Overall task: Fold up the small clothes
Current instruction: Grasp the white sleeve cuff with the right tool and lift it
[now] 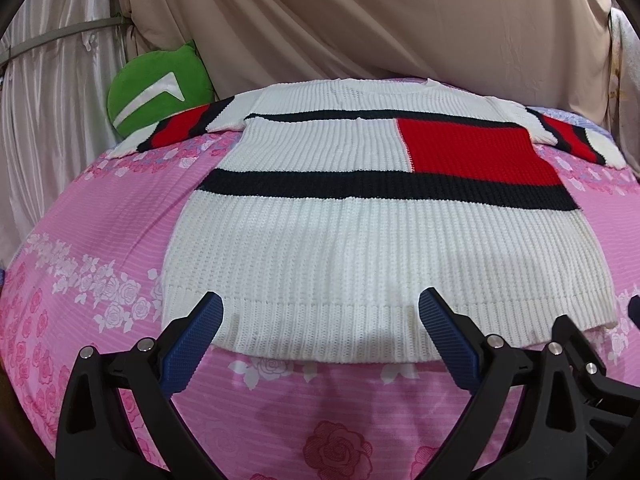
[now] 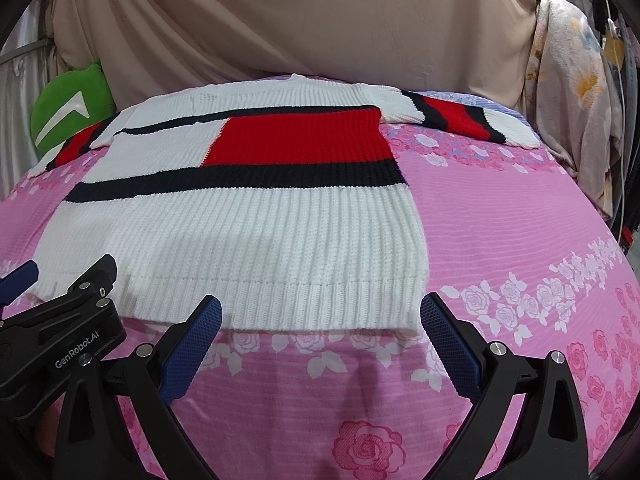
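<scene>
A small white knit sweater (image 1: 360, 248) with black stripes and a red block lies flat on the pink floral bedsheet (image 1: 100, 240), sleeves spread to both sides, hem nearest me. My left gripper (image 1: 322, 308) is open and empty, its blue pads just above the left part of the hem. In the right wrist view the sweater (image 2: 248, 232) fills the left and middle. My right gripper (image 2: 320, 312) is open and empty over the hem's right corner. The left gripper's body (image 2: 60, 328) shows at the lower left there.
A green cushion (image 1: 156, 88) leans at the back left beside the left sleeve. Beige drapes (image 1: 360, 20) hang behind the bed. A floral cloth (image 2: 572, 100) and cables hang at the far right. Pink sheet (image 2: 520, 220) extends right of the sweater.
</scene>
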`<move>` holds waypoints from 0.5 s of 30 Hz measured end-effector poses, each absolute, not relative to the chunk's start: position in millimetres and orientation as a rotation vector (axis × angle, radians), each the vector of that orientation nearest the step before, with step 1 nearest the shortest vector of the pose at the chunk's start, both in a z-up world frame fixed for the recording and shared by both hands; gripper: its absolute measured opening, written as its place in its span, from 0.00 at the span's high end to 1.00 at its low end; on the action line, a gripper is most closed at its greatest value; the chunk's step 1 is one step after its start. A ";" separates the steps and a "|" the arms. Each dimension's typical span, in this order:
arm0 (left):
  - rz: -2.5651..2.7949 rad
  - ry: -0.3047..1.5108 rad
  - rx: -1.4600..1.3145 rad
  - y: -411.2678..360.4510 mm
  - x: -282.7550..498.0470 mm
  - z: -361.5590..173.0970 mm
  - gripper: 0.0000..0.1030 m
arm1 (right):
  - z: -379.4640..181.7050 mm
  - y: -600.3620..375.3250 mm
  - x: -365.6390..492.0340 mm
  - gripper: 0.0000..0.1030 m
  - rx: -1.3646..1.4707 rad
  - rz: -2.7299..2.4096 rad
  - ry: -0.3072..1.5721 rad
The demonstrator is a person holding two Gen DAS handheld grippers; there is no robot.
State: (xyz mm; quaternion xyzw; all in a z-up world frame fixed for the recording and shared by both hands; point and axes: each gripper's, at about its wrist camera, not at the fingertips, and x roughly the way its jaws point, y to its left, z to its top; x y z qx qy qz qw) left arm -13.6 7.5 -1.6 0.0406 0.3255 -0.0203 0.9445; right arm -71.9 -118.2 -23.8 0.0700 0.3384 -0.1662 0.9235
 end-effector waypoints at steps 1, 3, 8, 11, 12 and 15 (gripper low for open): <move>-0.059 0.662 0.063 10.6 -13.7 -0.3 0.07 | -24.2 -122.6 -70.9 0.05 0.166 -0.301 0.705; -0.078 0.660 0.026 16.2 -10.8 5.1 0.06 | -22.8 -138.9 -70.3 0.05 0.221 -0.244 0.706; -0.040 0.611 0.010 33.8 4.6 33.5 0.05 | 0.2 -218.0 -64.4 0.05 0.243 -0.345 0.669; -0.027 0.592 0.020 44.0 25.5 49.7 0.05 | 14.2 -296.9 -52.7 0.05 0.330 -0.376 0.637; -0.028 0.592 0.027 47.5 35.4 53.6 0.05 | 18.2 -327.5 -45.1 0.05 0.364 -0.393 0.623; -0.026 0.607 0.035 53.8 62.8 59.8 0.05 | 21.5 -410.8 -21.4 0.05 0.451 -0.452 0.604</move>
